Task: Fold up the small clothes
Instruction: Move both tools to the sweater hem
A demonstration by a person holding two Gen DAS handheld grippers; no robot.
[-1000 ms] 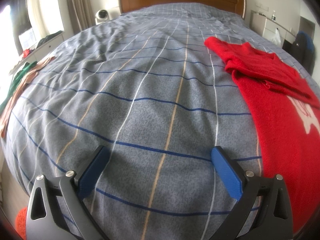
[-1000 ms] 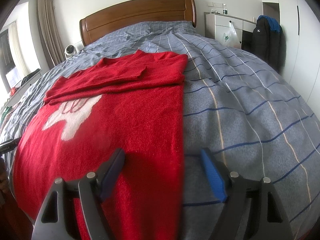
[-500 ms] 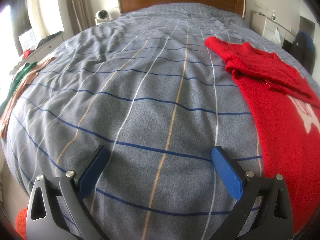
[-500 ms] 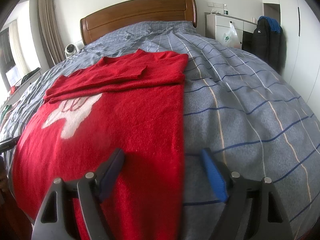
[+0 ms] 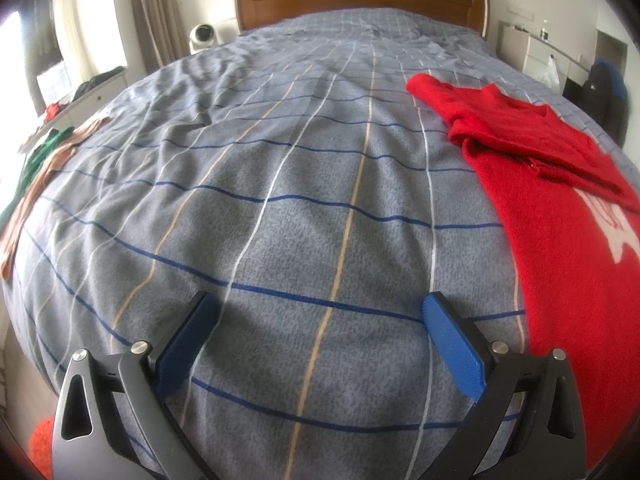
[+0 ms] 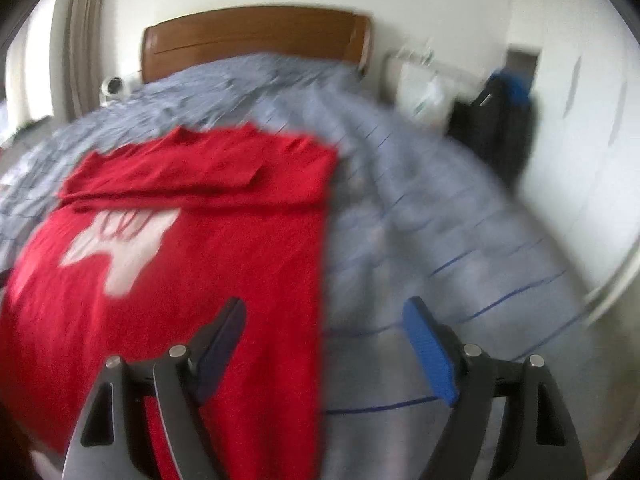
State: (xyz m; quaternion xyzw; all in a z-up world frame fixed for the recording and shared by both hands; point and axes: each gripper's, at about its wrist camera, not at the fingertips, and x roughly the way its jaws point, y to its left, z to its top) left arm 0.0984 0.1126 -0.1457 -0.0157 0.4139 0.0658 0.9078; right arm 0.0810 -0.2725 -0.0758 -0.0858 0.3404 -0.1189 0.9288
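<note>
Left gripper [image 5: 320,316]: jaws spread wide, nothing between the blue pads, held over bare bedspread [image 5: 280,208] near the foot edge of the bed. No cloth touches either finger.

Right gripper [image 6: 324,320]: jaws likewise released and empty. Right view is smeared by motion blur. Its left finger stands over the red sweater [image 6: 192,248], its right finger over bare bedspread, so the sweater's right edge runs between the two fingers. Contact with the fabric cannot be told through the blur.

Red sweater: lies flat on the right half of the bed, lower hem toward the foot edge, a white figure on the chest. Its upper part is folded over, with the sleeves laid across just beyond the white figure.

Left edge of the bed: a green garment [image 5: 38,160] and a tan one [image 5: 44,176] lie side by side, well apart from the sweater.

Far end: wooden headboard [image 5: 360,0]. A small white device [image 5: 203,35] stands beside its left corner.
</note>
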